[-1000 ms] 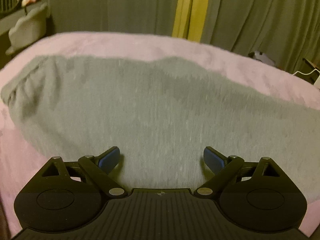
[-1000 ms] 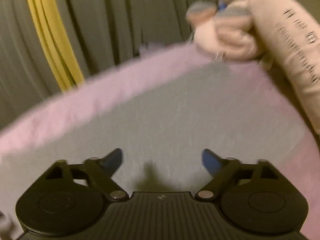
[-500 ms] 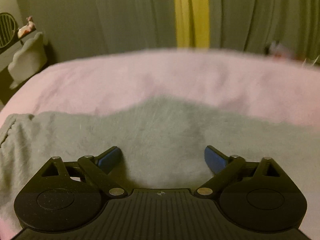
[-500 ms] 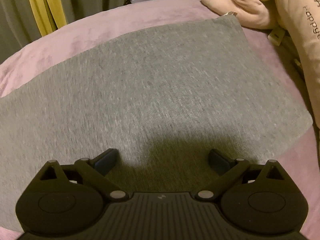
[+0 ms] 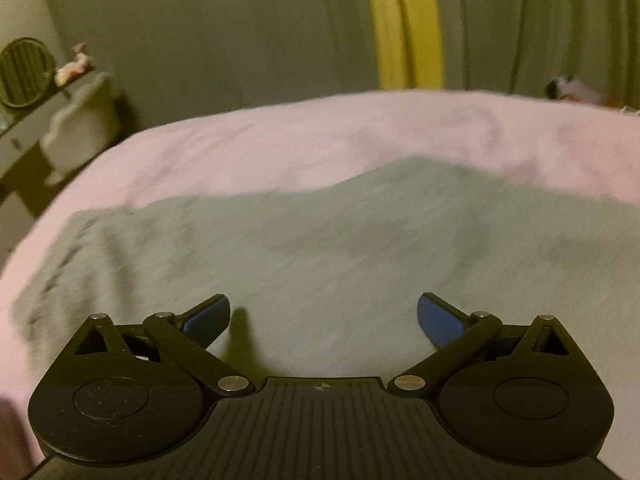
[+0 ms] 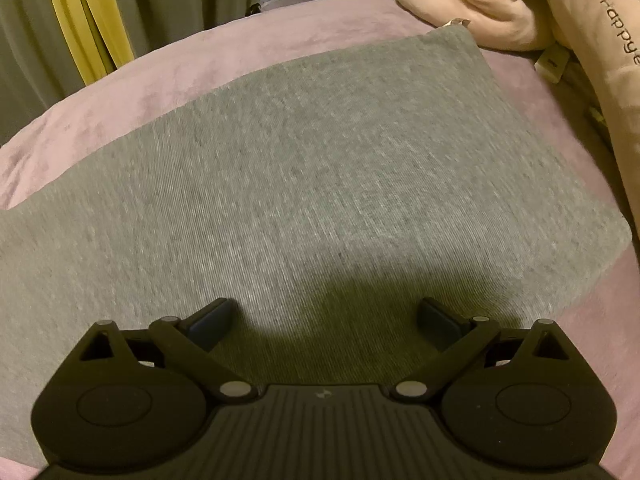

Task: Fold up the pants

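One pair of grey knit jersey pants (image 6: 320, 184) lies flat on the pink plush bedspread (image 5: 304, 140). It looks soft, light and limp, likely to sag and drag if lifted by one point, so a hem corner or the gathered waistband on the pants' left end seems the best hold. The two grippers, left gripper (image 5: 323, 316) and right gripper (image 6: 325, 318), hover over the pants, fingers spread wide, holding nothing. One pink plush toy (image 6: 500, 4) lies beyond the pants' far right corner.
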The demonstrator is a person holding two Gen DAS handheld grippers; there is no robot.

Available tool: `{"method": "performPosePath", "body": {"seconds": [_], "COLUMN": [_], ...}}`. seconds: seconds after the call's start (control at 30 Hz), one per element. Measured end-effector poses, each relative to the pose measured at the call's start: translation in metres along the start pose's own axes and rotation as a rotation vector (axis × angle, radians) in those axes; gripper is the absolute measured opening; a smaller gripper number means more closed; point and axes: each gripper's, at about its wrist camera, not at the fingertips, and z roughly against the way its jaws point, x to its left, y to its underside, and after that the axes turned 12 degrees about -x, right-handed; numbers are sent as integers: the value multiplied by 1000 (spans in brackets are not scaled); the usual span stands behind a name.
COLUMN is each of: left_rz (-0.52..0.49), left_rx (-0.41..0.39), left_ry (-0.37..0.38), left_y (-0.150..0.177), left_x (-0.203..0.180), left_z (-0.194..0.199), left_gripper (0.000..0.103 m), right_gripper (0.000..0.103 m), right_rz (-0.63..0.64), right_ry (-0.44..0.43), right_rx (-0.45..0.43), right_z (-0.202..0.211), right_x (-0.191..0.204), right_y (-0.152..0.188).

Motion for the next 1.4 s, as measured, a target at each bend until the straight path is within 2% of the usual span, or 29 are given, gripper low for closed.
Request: {"method": "performPosePath", "body": {"seconds": [0.07, 0.13, 0.2, 0.27, 0.47, 0.53, 0.6, 0.67, 0.83, 1.13, 1.27, 1.33, 1.4], "left_rz": [40, 144, 212, 230, 188, 186, 181, 149, 90, 103, 106, 106, 105], "left_rx": [46, 90, 101, 92, 67, 94, 152, 178, 163, 164, 165, 166, 166], "left_ry": [-21, -25, -51, -66, 19, 41, 61, 44, 6, 15, 16, 15, 12], "left_y": [10, 17, 21, 22, 31, 34, 39, 40, 41, 41, 41, 41, 41], "left_x": [18, 35, 46, 47, 32, 26, 24, 18, 4, 8, 8, 8, 7], "left_z": [1, 5, 16, 28, 69, 67, 62, 57, 58, 57, 57, 57, 58], "left_gripper": [103, 103, 103, 103, 103, 103, 103, 103, 103, 103, 103, 103, 103], "right_gripper": [99, 99, 99, 99, 99, 99, 99, 99, 99, 99, 99, 99, 99], "right_rz": [-1, 2, 13, 21, 31, 36, 35, 37, 30, 7, -73, -167, -322], "right_ry": [3, 8, 16, 21, 20, 19, 16, 12, 2, -20, -66, -116, -193], "right_rx": [0, 0, 3, 6, 20, 25, 28, 30, 31, 25, -1, -26, -63], "right_z": [-1, -1, -1, -2, -3, -4, -4, -4, -2, 1, 6, 11, 15], "right_x": [1, 3, 5, 6, 5, 5, 5, 5, 3, -1, -14, -30, -55], "right_y": [0, 1, 1, 1, -1, -2, -2, -2, -1, 0, 0, 0, 4]}}
